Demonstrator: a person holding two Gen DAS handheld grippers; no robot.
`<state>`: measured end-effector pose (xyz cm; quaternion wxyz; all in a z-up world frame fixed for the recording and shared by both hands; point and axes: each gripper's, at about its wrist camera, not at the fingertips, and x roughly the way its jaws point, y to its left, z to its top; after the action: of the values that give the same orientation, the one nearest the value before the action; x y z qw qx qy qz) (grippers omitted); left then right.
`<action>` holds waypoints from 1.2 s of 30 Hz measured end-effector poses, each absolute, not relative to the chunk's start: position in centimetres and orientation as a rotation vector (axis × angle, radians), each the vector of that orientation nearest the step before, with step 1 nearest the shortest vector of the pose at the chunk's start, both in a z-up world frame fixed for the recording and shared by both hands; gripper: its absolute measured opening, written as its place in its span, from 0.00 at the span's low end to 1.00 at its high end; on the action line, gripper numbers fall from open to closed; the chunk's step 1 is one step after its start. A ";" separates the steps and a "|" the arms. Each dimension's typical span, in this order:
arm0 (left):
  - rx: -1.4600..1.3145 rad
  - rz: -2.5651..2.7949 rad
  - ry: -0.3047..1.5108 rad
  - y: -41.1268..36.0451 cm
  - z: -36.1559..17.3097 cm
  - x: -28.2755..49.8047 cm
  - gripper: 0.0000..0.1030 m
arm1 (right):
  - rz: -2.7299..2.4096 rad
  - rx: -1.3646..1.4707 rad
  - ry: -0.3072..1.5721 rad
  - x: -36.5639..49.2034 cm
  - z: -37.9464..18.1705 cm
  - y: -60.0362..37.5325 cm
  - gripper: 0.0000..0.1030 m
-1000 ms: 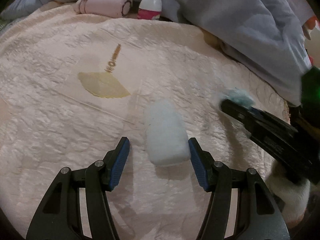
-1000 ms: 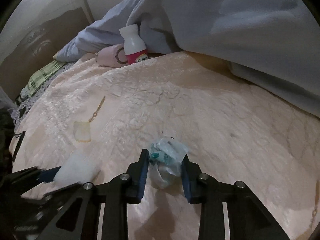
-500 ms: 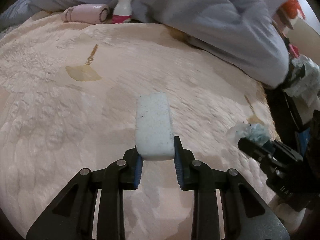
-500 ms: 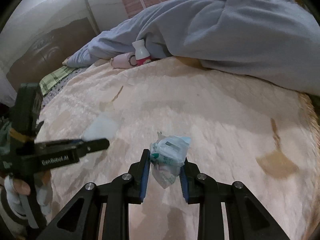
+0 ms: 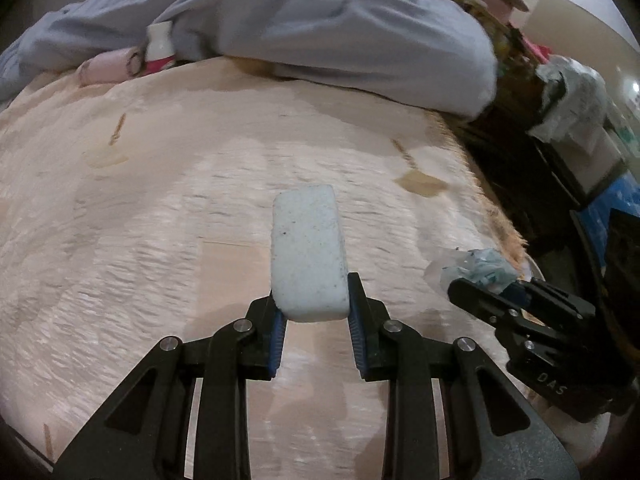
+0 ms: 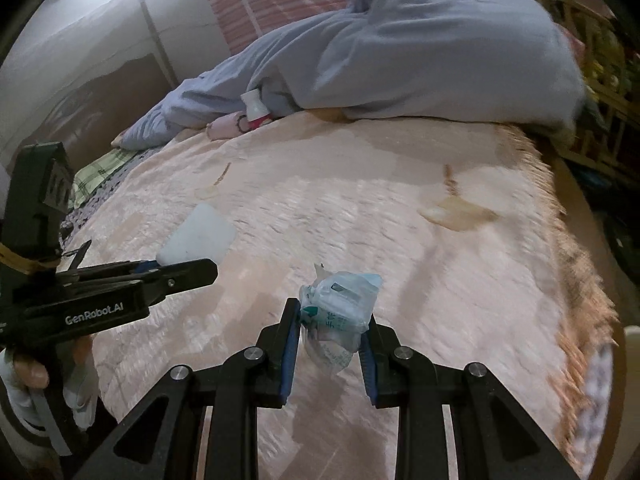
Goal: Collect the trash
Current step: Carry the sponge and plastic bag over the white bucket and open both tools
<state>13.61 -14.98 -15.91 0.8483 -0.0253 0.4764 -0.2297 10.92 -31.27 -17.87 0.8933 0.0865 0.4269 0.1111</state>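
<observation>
Clamping white foam block [image 5: 308, 256] in left gripper [image 5: 316, 312]; right gripper [image 6: 330, 332] pinching crumpled wrapper [image 6: 340, 312].

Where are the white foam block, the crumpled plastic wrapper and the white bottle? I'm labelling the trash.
white foam block [image 5: 308, 252], left wrist view, middle of its top face.
crumpled plastic wrapper [image 6: 340, 312], right wrist view, its centre.
white bottle [image 6: 254, 107], right wrist view, its body.

— Premises?
— Home bedroom: bed under pale peach embossed quilted bedspread [image 6: 360, 208], rumpled grey-blue duvet [image 6: 420, 52], small pink cylindrical bolster [image 5: 108, 70], white plastic bottle with pink label [image 5: 159, 46].
— Surroundings?
— Cluttered dark shelving [image 5: 532, 128] alongside.
</observation>
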 end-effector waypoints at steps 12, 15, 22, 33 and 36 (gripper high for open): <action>0.006 -0.546 0.975 -20.2 -14.9 11.0 0.24 | 0.143 0.187 0.867 6.4 -16.8 -35.5 0.25; 0.017 -0.564 0.976 -21.3 -14.9 10.6 0.24 | 0.119 0.191 0.862 5.6 -16.6 -36.6 0.25; 0.056 -0.611 0.969 -24.6 -14.8 9.3 0.24 | 0.061 0.203 0.858 3.9 -16.3 -39.4 0.25; 0.110 -0.699 0.977 -30.3 -15.2 7.2 0.24 | -0.052 0.252 0.850 0.3 -16.3 -45.0 0.25; 0.123 -0.725 0.978 -31.9 -15.2 6.6 0.24 | -0.085 0.264 0.849 -0.6 -16.2 -46.6 0.25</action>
<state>6.65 -31.88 -15.23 0.8185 0.0578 0.4592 -0.3405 -0.58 -46.64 -16.23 0.9020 0.1278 0.4104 -0.0413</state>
